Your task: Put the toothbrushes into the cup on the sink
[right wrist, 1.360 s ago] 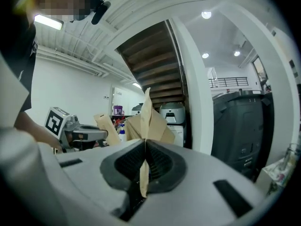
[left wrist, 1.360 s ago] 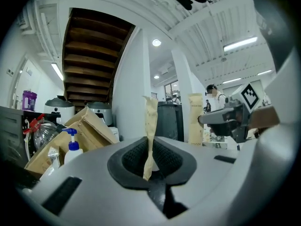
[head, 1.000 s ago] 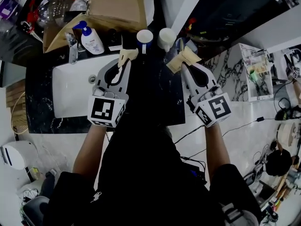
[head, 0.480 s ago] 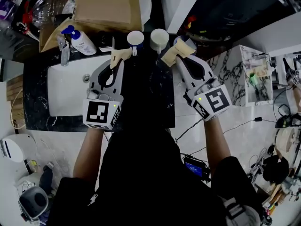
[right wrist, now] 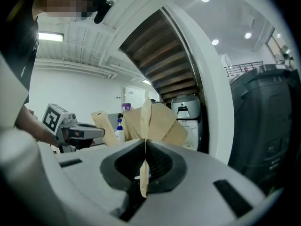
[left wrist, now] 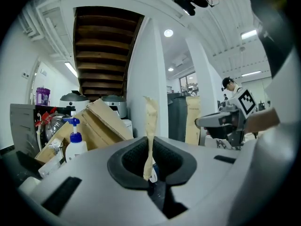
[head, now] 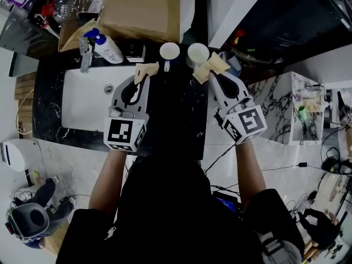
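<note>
Two cups stand at the back of the dark counter: a blue and white cup (head: 169, 52) and a white cup (head: 198, 54). My left gripper (head: 146, 70) (left wrist: 150, 119) hovers just left of the blue and white cup, its tan-taped pads pressed together. Whether something thin is pinched between them I cannot tell. My right gripper (head: 212, 66) (right wrist: 146, 114) is shut with nothing in it, its tips right beside the white cup. No toothbrush shows plainly in any view.
A white sink basin (head: 82, 100) lies left of the left gripper. A pump bottle (head: 105, 47) and a cardboard box (head: 144, 7) stand behind it. A dark appliance (right wrist: 265, 126) rises to the right. Cables run over the marble floor (head: 275, 100).
Both grippers have edged toward the cups, the right one more, so its tips now sit next to the white cup. Both pairs of jaws stay shut.
</note>
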Motion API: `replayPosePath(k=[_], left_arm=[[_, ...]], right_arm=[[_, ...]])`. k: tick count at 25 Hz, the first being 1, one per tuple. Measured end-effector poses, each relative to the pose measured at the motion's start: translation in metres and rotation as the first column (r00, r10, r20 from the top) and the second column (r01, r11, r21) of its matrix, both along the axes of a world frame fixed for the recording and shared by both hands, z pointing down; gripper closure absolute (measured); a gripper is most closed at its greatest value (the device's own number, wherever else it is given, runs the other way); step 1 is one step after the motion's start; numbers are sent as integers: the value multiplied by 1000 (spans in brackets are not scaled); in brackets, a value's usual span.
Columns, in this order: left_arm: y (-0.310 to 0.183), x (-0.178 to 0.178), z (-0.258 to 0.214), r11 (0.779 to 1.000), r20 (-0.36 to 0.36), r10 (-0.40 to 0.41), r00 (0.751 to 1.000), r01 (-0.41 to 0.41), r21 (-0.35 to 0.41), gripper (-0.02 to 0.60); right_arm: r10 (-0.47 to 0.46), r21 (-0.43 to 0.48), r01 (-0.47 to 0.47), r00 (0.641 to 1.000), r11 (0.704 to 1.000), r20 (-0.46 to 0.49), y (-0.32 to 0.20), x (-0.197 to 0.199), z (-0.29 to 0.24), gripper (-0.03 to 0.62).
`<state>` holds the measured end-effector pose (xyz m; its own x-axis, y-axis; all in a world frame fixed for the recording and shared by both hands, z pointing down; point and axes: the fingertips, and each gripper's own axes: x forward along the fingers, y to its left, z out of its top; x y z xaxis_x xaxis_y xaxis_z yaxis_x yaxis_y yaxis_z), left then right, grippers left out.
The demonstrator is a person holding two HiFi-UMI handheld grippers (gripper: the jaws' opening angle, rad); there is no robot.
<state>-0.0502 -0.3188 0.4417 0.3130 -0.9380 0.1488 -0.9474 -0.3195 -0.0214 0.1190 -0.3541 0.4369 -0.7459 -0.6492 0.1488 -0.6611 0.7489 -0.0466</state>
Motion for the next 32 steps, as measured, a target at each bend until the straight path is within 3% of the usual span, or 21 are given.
replayPosePath(k=[20, 32], left_arm=[[-69, 27, -3, 1000, -30, 24, 999, -23, 18, 551], [-86, 38, 25, 998, -56, 49, 997, -51, -39, 551]], right_arm=[[-1, -2, 1, 999, 1000, 45, -43, 0, 6, 589], [30, -28, -28, 998, 999, 57, -51, 1, 14, 589]])
